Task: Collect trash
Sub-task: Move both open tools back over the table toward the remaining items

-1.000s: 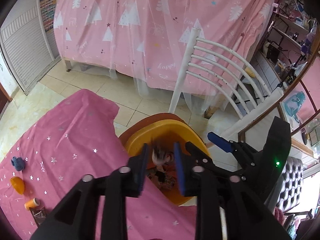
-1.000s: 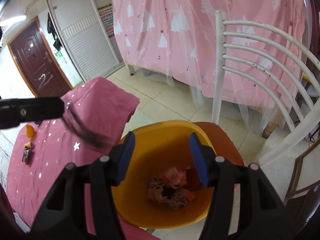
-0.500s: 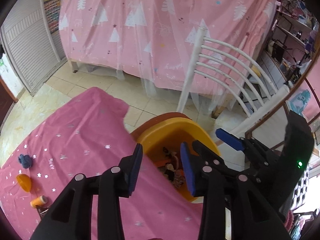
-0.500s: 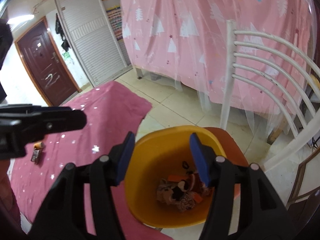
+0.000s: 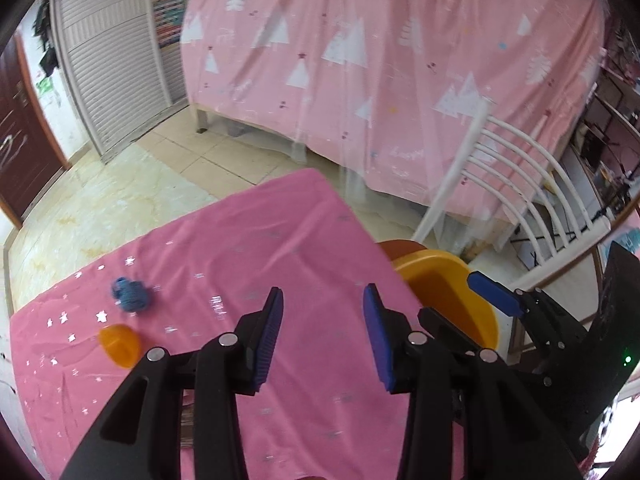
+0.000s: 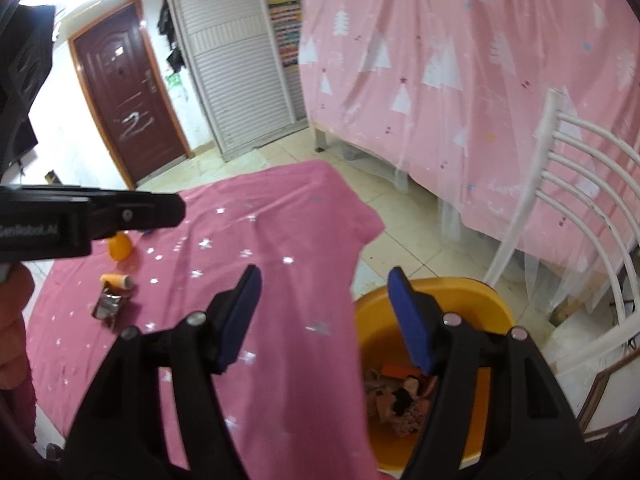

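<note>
On the pink star-print tablecloth [image 5: 248,236] lie a blue crumpled scrap [image 5: 130,294] and an orange shell [image 5: 118,346], left of my left gripper [image 5: 323,300], which hovers open and empty. In the right wrist view the orange shell [image 6: 120,248], a small orange roll [image 6: 116,281] and a silver wrapper [image 6: 107,307] lie on the cloth's left side. My right gripper [image 6: 324,280] hangs over the cloth's right edge, its jaws opening with nothing between them. The yellow bin [image 6: 496,300] holds several scraps [image 6: 400,400] at lower right. The left gripper's finger [image 6: 132,216] crosses the left side.
A white slatted chair [image 6: 580,176] stands behind the bin [image 5: 452,292]. A bed with a pink tree-print cover [image 5: 400,60] fills the background. A brown door [image 6: 128,88] and a white shutter cupboard [image 6: 236,60] stand far left. Tiled floor [image 5: 240,152] lies beyond the table.
Both grippers swung left from above the yellow bin to over the pink cloth. A blurred scrap between the left jaws one second ago is gone. Both pairs of jaws stand wider.
</note>
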A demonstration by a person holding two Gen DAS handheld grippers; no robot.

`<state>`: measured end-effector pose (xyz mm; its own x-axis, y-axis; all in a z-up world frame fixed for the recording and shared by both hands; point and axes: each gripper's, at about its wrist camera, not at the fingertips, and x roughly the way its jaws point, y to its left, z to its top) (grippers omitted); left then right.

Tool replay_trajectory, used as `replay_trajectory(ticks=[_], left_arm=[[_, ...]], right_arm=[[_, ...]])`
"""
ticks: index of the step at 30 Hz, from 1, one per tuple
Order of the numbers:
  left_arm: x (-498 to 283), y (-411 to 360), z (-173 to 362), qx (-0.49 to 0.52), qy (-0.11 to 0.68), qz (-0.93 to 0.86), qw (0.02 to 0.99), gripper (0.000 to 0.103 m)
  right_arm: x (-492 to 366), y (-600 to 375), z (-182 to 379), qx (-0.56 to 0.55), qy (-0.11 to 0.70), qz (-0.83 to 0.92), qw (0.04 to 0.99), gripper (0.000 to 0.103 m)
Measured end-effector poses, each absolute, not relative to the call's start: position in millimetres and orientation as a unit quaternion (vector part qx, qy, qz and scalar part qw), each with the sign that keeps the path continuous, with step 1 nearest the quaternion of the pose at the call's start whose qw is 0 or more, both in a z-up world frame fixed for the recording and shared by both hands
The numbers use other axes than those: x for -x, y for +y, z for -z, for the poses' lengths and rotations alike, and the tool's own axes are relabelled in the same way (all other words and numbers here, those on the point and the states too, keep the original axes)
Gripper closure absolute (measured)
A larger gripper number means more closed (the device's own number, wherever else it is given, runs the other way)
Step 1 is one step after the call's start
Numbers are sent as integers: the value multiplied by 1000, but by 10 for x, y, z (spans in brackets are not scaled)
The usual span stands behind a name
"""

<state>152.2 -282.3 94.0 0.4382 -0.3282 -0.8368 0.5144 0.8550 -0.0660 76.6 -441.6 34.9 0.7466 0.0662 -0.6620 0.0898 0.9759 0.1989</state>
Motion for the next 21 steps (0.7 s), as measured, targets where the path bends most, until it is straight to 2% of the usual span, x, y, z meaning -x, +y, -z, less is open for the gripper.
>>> replay_trajectory(ticks=[6,11,13,21], left_arm=[[-1678,-2413,-908,-91,466,216,853,65],[-1829,-2046,-860,-84,470,182,860,58],[-1911,-1880,-829,-80,474,168,860,57],[-2192,-1388,-622,-58,505,136,850,52]], right_arm=[[-920,-4076,-397,-88,360,-19,929,40],[-1041,-3749,-408,-71,368,-48,926,38],[-1079,-3591,-407,-62,371,-60,925,35],[-1173,-3085,-373,-54,385,-134,912,35]])
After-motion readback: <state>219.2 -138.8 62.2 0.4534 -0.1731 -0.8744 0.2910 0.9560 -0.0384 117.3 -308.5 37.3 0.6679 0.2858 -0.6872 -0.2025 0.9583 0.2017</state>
